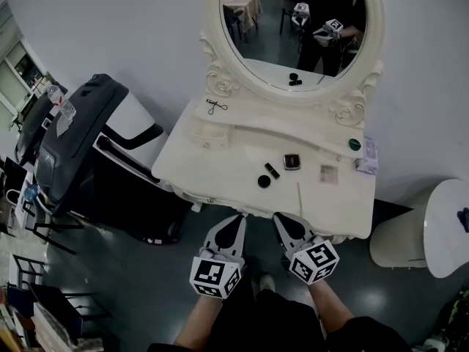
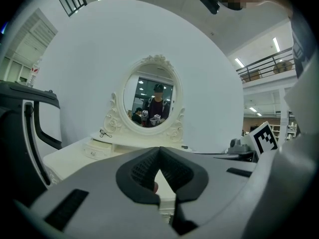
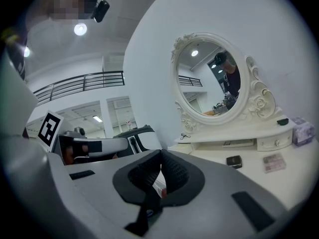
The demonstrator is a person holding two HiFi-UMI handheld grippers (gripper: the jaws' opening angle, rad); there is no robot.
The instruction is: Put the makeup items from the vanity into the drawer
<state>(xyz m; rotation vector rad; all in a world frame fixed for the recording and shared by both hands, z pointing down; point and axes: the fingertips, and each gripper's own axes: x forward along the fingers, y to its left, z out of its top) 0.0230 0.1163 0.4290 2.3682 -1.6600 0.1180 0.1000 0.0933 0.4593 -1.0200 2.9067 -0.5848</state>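
**A:** What does the head view show?

**B:** My left tongs and right tongs sit at lower centre, just short of the surface. Both are clenched on nothing. The makeup lies mid-frame on it: a compact, a lipstick and a round black pot.

**A:** What could go wrong?

**B:** I see no open drawer. If I reach in clenched, I'd likely shove the pieces, and the lipstick could roll off the edge. The tongs are close together and might knock each other.
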